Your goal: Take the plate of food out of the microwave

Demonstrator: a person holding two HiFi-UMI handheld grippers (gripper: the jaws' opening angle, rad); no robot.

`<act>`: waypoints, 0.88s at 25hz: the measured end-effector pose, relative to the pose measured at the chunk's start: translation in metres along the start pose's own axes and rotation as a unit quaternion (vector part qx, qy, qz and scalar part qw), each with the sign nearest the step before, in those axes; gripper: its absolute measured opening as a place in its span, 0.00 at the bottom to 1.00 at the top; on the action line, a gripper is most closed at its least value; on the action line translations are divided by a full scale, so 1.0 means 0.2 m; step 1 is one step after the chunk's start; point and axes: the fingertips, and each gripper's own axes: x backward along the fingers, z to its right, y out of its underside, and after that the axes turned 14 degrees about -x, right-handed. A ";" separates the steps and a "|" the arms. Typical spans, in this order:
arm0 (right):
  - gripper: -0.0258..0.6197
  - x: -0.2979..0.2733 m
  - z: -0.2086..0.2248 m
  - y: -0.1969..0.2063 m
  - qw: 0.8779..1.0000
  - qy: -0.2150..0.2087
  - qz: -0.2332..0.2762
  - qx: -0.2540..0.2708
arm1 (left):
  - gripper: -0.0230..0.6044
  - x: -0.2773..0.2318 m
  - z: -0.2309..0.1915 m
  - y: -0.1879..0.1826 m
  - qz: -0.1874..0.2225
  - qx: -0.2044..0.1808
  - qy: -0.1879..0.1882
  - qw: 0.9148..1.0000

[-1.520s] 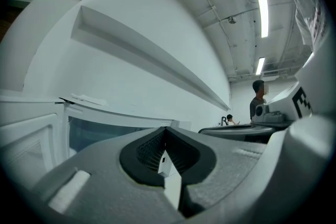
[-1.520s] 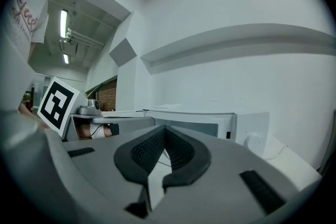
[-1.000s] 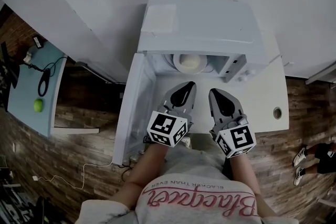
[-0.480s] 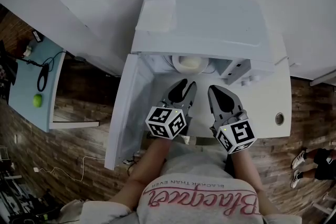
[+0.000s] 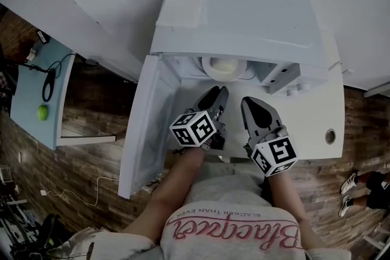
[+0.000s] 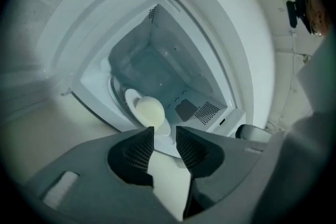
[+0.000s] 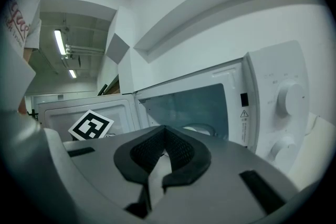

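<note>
The left gripper (image 6: pixel 165 136) has its 2 jaws apart, and nothing is between them. It points into the open microwave (image 5: pixel 244 15), just in front of its opening. The right gripper (image 7: pixel 164 148) has its jaws pressed together and holds nothing. It is also in front of the microwave. The plate (image 6: pixel 131 99) with round pale food (image 6: pixel 149 111) sits inside the microwave. The door (image 5: pixel 143 131) hangs open on the microwave's left side.

With the door (image 5: pixel 143 125) wide open leftward, the microwave (image 5: pixel 244 15) mouth stands clear before the plate (image 5: pixel 223 67).
</note>
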 end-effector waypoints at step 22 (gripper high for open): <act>0.05 -0.12 0.04 0.04 1.000 -0.002 -0.027 0.002 | 0.25 -0.20 -0.17 0.04 -0.012 0.239 -0.078 0.968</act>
